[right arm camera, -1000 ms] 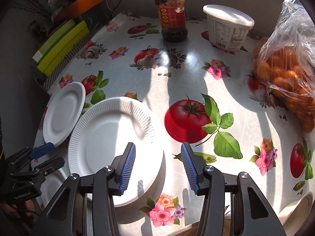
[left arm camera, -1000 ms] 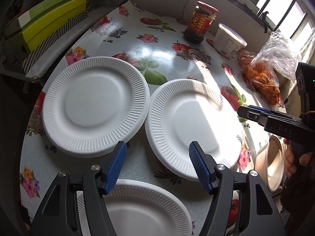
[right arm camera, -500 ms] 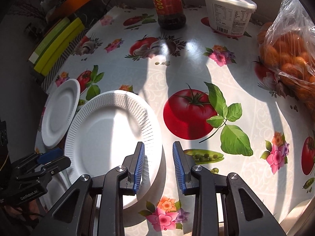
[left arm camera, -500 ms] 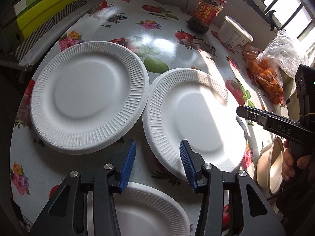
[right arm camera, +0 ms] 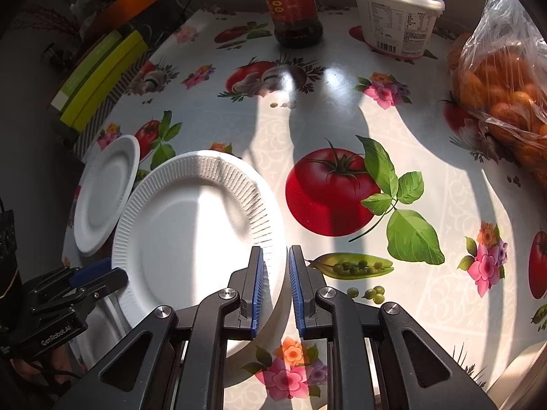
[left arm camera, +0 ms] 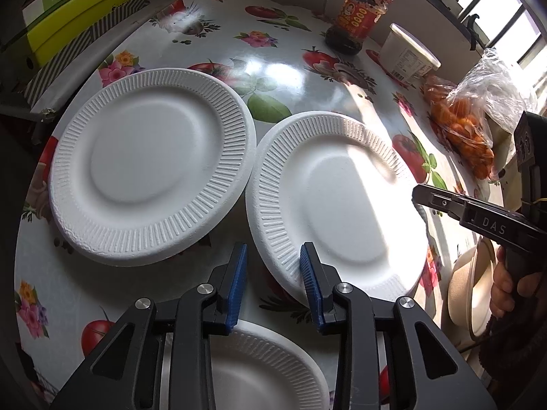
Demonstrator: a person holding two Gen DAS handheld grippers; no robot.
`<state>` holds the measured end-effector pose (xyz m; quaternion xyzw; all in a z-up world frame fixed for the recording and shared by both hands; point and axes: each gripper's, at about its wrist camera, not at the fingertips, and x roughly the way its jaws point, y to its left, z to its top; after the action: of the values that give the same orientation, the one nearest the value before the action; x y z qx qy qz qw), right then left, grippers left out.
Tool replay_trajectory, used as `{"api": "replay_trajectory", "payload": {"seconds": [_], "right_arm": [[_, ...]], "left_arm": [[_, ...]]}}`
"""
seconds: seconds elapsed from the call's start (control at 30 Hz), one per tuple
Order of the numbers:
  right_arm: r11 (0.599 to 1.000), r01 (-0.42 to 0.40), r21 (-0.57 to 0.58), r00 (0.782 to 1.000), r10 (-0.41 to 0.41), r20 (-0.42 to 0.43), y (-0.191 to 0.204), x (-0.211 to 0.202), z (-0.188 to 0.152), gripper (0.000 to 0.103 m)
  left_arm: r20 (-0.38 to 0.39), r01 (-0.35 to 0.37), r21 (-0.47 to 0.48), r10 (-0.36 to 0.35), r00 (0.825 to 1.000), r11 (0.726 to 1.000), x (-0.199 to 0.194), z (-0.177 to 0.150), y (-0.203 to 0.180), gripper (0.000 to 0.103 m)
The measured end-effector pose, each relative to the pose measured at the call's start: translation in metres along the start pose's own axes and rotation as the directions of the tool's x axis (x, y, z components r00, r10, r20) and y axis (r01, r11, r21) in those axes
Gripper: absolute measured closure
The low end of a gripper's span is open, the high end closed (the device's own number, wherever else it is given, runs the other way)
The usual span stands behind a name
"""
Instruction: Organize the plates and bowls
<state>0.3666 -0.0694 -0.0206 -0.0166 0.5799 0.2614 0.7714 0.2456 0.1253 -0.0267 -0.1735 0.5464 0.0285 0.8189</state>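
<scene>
Three white ribbed paper plates lie on the flowered table. In the left wrist view one plate (left arm camera: 150, 171) is at left, a middle plate (left arm camera: 335, 201) at right and a third plate (left arm camera: 263, 369) under my left gripper (left arm camera: 273, 287). The left gripper is open, its jaws straddling the middle plate's near-left rim. In the right wrist view my right gripper (right arm camera: 276, 290) is open with a narrow gap around the middle plate's (right arm camera: 195, 239) right rim; the rim sits between the pads. A stack of beige bowls (left arm camera: 468, 294) stands at the right edge.
A sauce jar (right arm camera: 290, 3) and a white tub (right arm camera: 396, 13) stand at the back. A bag of oranges (right arm camera: 506, 78) lies at the right. Yellow-green boxes (left arm camera: 78, 10) sit beyond the table's left edge.
Both grippers have narrowed their jaws and moved in on the middle plate's rim, the left from its near-left side, the right from its right side. The plates have not moved.
</scene>
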Motion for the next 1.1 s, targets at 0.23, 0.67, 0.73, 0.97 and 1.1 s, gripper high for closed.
{"api": "replay_trajectory", "payload": {"seconds": [0.23, 0.67, 0.73, 0.97, 1.1], "right_arm": [[1.000, -0.003, 0.002, 1.000, 0.003, 0.002, 0.001, 0.000, 0.000, 0.090], [1.000, -0.003, 0.008, 1.000, 0.003, 0.006, 0.001, -0.003, -0.003, 0.090], [1.000, -0.005, 0.011, 1.000, 0.005, 0.008, 0.000, -0.005, -0.004, 0.090], [1.000, 0.001, 0.010, 1.000, -0.002, 0.027, 0.000, -0.014, -0.011, 0.090], [1.000, -0.002, 0.012, 0.999, 0.001, 0.038, 0.000, -0.020, -0.014, 0.090]], "left_arm": [[0.002, 0.001, 0.000, -0.001, 1.000, 1.000, 0.000, 0.000, -0.001, 0.073], [0.007, 0.003, -0.006, -0.003, 1.000, 1.000, 0.000, 0.001, 0.000, 0.077], [0.008, 0.006, -0.007, -0.006, 1.000, 1.000, -0.001, 0.000, 0.000, 0.077], [0.024, 0.005, 0.008, -0.005, 1.000, 1.000, -0.008, -0.003, -0.003, 0.077], [0.037, 0.012, 0.015, -0.013, 0.999, 1.000, -0.014, -0.006, -0.004, 0.077]]}}
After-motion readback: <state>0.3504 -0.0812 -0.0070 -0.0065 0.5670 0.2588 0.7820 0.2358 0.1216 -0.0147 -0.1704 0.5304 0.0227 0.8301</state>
